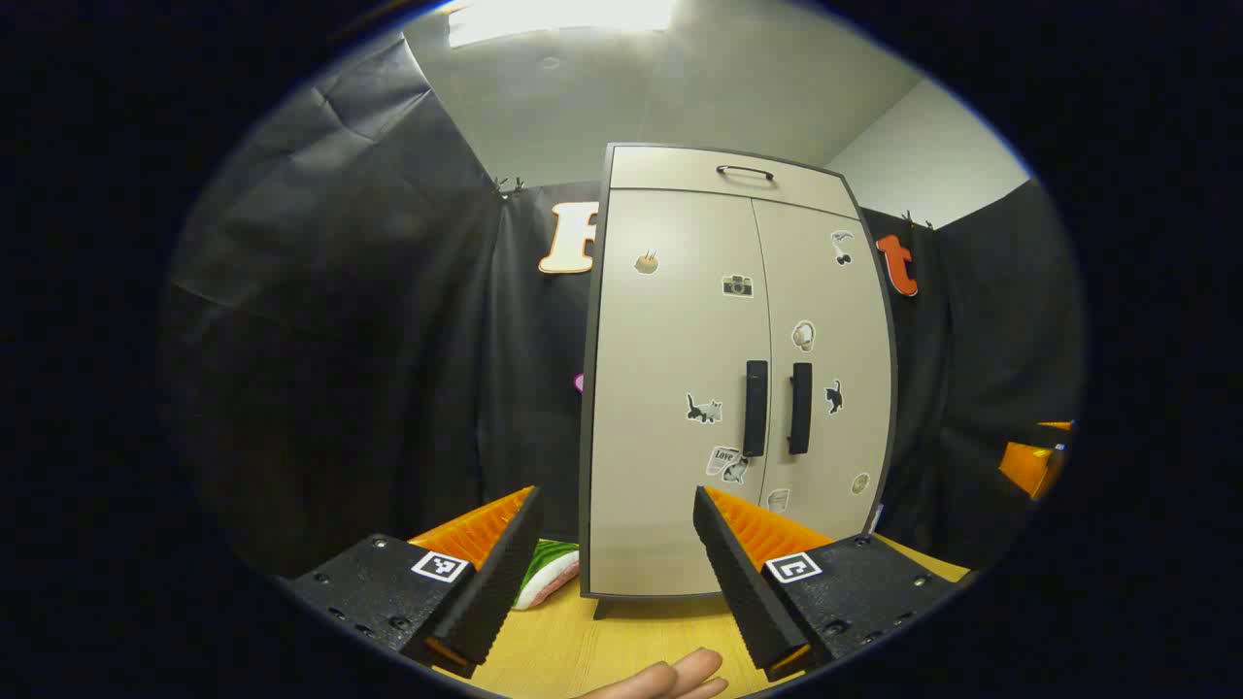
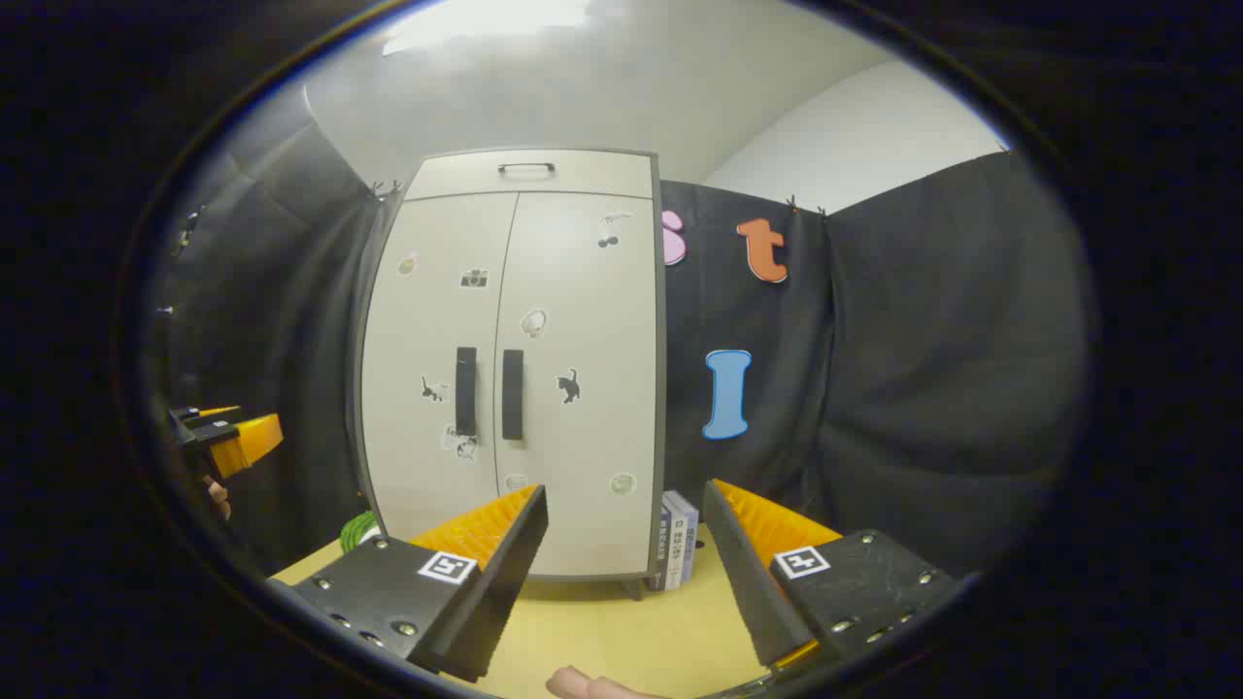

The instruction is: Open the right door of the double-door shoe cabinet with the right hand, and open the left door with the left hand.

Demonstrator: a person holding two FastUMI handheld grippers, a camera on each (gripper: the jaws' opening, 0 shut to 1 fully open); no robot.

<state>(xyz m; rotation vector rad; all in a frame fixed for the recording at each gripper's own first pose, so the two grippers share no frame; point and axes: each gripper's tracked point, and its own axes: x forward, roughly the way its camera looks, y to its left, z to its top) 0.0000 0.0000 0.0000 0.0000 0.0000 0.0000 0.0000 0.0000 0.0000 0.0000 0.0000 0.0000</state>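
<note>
Cabinet point(image 1: 680, 388) upright on the surface point(image 1: 621, 641), both doors closed, handles side by side: left handle point(image 1: 755, 408), right handle point(image 1: 800, 408). Left hand-held gripper point(image 1: 617, 529) fingers apart, nothing between, well short of the doors. Right hand-held gripper point(image 2: 621, 524) likewise spread, apart from the cabinet. Books point(image 2: 677, 539) beside its right foot.

The table point(image 1: 583, 650) lies under the left gripper point(image 1: 614, 524), and the cabinet point(image 1: 680, 408) stands on it ahead. A green-and-white thing point(image 1: 546, 573) lies beyond the left finger; books point(image 2: 675, 553) stand between the right gripper's point(image 2: 623, 519) fingers.
</note>
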